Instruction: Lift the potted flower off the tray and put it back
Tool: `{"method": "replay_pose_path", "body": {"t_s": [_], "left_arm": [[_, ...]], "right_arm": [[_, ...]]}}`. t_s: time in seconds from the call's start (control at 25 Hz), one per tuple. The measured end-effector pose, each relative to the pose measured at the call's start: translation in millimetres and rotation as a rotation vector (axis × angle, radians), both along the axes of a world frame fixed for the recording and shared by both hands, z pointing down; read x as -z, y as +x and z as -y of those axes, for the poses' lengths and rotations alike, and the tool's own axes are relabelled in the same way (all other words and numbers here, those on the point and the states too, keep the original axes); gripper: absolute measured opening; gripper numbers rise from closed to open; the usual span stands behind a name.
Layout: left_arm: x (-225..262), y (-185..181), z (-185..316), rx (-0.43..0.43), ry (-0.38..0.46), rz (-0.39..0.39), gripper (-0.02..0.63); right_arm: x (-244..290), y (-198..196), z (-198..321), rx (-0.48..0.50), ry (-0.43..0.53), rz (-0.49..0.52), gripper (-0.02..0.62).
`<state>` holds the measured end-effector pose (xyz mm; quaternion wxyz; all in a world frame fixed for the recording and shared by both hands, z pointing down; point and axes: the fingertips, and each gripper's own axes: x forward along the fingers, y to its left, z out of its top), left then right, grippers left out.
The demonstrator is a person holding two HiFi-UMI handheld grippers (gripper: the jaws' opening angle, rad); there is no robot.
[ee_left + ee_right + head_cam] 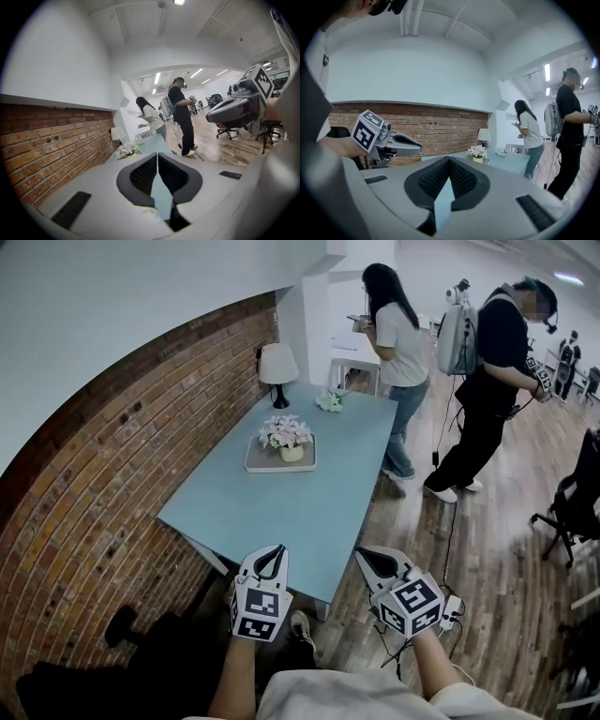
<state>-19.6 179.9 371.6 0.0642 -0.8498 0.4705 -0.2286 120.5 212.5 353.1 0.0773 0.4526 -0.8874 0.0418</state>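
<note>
- Head view: left gripper (277, 551) and right gripper (362, 557) side by side at the near edge of the table (309, 512), jaws of each pressed together, nothing between them
- Head view: potted flower (287, 435) upright on the tray (258, 463), straight ahead of both jaw tips and well apart from them, a long bare stretch of tabletop between
- Head view: lamp (277, 367) and a second small bunch of flowers (330, 401) further ahead, beyond the tray; two people standing past the far end, to the right of the grippers' line
- Left gripper view: left gripper (157, 155) closed tip to tip, empty; potted flower (126, 150) small and far off, ahead and a little left of the tips; right gripper (209, 116) alongside on the right, also closed
- Right gripper view: right gripper (450, 160) shut tight on nothing; potted flower (477, 151) ahead and slightly right of the tips, far off, lamp (483, 136) behind it; left gripper (418, 149) alongside on the left
- Progress, judged: nothing done as yet; pot seated on its tray, untouched
- Remaining, judged: closing the gap to the pot, spreading jaws, gripping, lifting clear of the tray, setting back down
</note>
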Motion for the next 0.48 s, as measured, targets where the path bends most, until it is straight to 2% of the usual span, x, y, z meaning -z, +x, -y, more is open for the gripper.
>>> {"method": "replay_pose_path", "body": {"t_s": [0.48], "left_arm": [[-23,-11,116,-0.009,-0.043,0.008,0.032]], "right_arm": [[-16,-14,109,0.011,-0.034,-0.003,-0.005]]}}
